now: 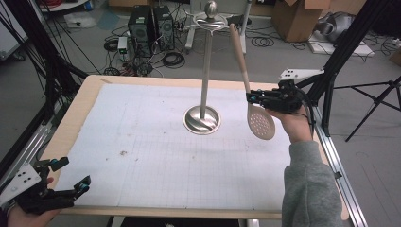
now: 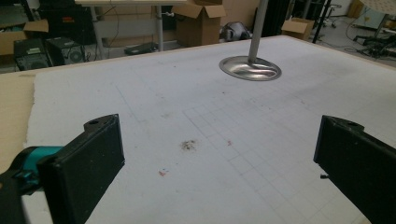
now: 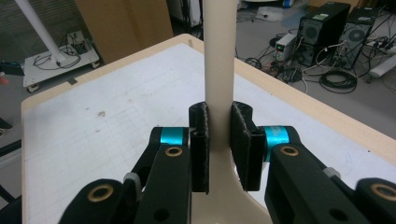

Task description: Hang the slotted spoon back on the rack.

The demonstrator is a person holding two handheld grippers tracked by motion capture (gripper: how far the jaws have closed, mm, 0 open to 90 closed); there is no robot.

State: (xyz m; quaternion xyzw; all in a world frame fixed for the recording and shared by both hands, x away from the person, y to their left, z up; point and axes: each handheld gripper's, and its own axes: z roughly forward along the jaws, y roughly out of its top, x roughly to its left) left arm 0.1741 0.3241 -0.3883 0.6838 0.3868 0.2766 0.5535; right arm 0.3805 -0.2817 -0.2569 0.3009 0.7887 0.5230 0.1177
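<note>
Found a broad worktop (image 1: 142, 142) under a white gridded sheet, bare but for a few small stains. Found, right of centre on it, a tall metal stand (image 1: 205, 71): round base flat on the sheet, thin pole upright, curled arms and a ball at the head.

Saw a pale spoon (image 1: 261, 122) with a holed bowl held in the air to the right of the stand, well clear of the sheet. Judged its long axis close to upright, bowl at the bottom, handle rising and leaning left, so that the handle's end stood just beside the stand's head. Could not tell whether the two touched.

Saw the right tool (image 1: 253, 98) clamped across the spoon's neck just above the bowl, jaws pressed to either side of the handle, as plain in the right gripper view (image 3: 219, 140). Saw the left tool (image 1: 72, 172) at the near left corner of the worktop, jaws spread wide with nothing between them, pointing across the sheet toward the stand's base in the left gripper view (image 2: 215, 158).

Judged the right tool far the nearer to the stand, and the work to be hanging the spoon there. Judged the stand's head to lie up and to the left of the grip, so any coming move would turn on carrying the handle's end that way while keeping the spoon nearly upright.
</note>
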